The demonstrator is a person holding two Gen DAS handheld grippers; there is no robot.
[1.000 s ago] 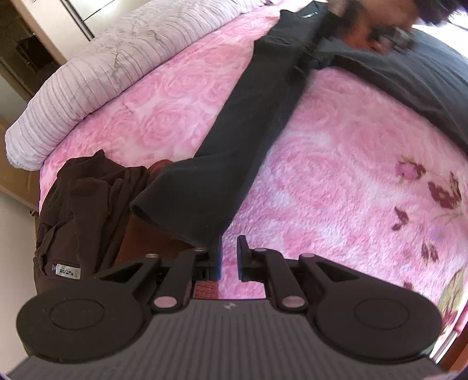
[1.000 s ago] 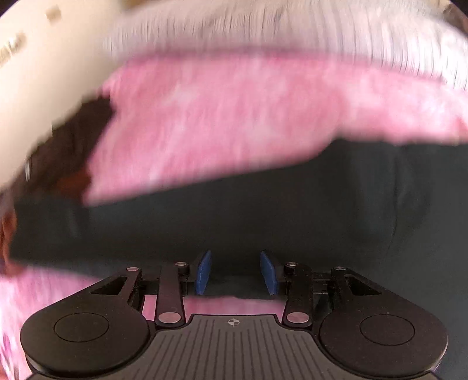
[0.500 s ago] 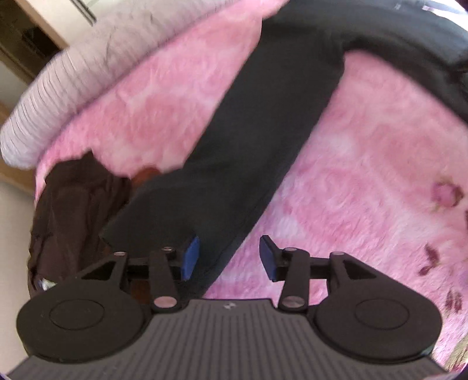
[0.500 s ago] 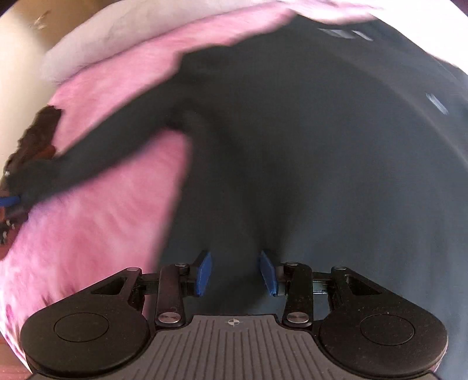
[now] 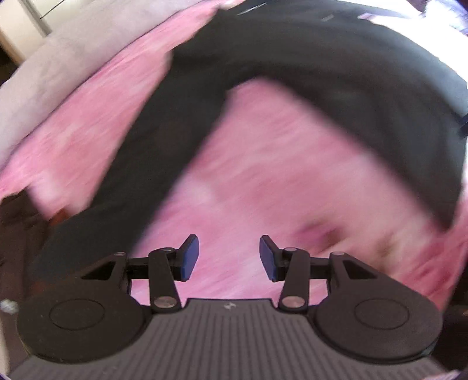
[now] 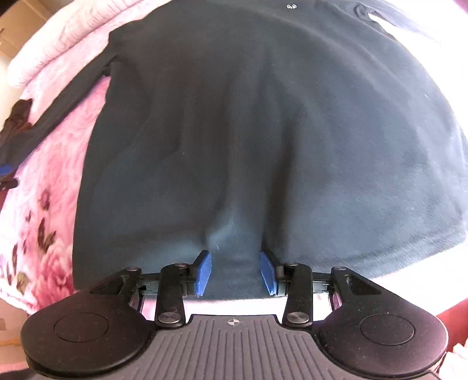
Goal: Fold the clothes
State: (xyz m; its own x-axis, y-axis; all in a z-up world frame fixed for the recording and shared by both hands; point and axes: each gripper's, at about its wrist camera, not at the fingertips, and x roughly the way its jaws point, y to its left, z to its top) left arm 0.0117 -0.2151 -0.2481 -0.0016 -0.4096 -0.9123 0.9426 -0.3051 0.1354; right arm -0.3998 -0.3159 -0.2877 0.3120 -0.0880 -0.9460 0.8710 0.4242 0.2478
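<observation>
Pink floral blanket spread across a bed. Pale ribbed quilt bunched along the far edge, cream wall beyond. Bright daylight washing out the far right corner.

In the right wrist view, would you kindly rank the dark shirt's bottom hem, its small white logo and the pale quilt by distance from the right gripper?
From the right gripper, nearest first:
1. Bottom hem of the dark shirt, between the blue pads.
2. Small white logo, at the top, near the collar.
3. Pale quilt, upper left, beyond the shirt's sleeve.
</observation>
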